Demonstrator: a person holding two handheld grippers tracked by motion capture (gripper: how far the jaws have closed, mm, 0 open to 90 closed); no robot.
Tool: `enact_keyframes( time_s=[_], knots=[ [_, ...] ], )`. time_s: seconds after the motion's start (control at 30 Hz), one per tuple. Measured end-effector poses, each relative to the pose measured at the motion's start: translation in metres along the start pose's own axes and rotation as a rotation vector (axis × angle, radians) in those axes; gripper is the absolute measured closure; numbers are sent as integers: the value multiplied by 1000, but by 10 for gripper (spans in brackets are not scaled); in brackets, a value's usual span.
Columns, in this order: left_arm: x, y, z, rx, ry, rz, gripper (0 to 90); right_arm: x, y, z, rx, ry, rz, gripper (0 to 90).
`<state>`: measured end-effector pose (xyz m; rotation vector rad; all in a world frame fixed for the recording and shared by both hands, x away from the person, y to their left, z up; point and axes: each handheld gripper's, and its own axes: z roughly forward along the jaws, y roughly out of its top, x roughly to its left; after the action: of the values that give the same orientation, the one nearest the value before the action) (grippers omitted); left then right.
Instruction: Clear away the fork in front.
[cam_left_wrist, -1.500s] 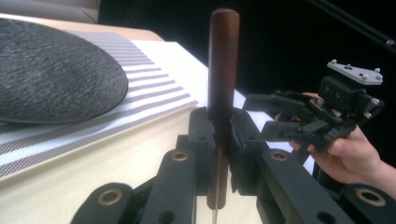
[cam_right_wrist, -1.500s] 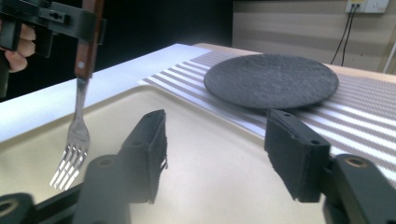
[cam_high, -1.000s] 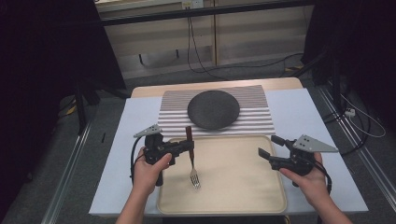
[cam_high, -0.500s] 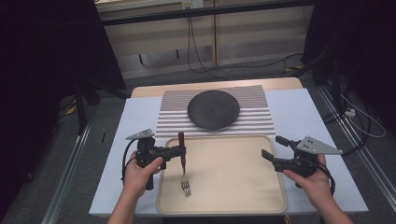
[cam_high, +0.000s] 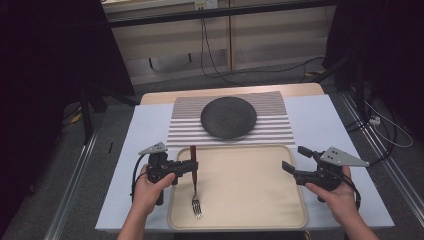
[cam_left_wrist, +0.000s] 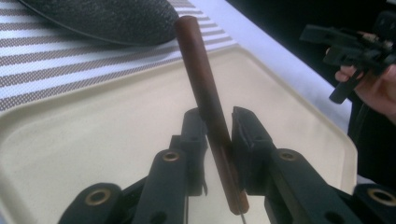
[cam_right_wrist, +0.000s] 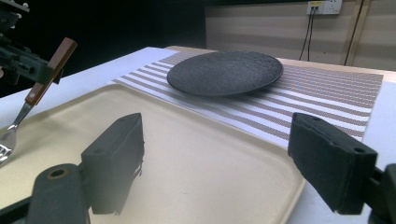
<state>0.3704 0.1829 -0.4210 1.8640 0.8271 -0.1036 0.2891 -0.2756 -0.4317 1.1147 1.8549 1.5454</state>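
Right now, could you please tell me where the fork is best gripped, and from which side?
Grip the fork by the free top of its brown handle, above the left gripper, whose jaws have just been opening yet pinch it lower down. The handle leans up off the tray on its tines, so the open right gripper could probably come in level from the right.

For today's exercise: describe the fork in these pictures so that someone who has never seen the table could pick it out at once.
Find the cream tray at the near edge of the table, below the striped mat with its dark round plate. At the tray's left side, the left claw grips the fork. Its brown wooden handle and silver tines resting on the tray mark it out: it is the one utensil there.
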Motion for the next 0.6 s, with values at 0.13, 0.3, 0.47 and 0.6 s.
enact_keyframes(
  time_s=[0.13,0.3,0.47,0.6],
  knots=[
    [3,-8,4,14,11,-2,724,0,0,-1,-2,3,0,183],
    [9,-12,2,18,43,4,701,0,0,-1,-2,5,3,183],
    [14,-15,2,27,72,8,684,0,-1,0,-1,11,1,182],
    [14,-18,5,35,94,14,670,-2,-1,-1,3,4,2,182]
  ],
)
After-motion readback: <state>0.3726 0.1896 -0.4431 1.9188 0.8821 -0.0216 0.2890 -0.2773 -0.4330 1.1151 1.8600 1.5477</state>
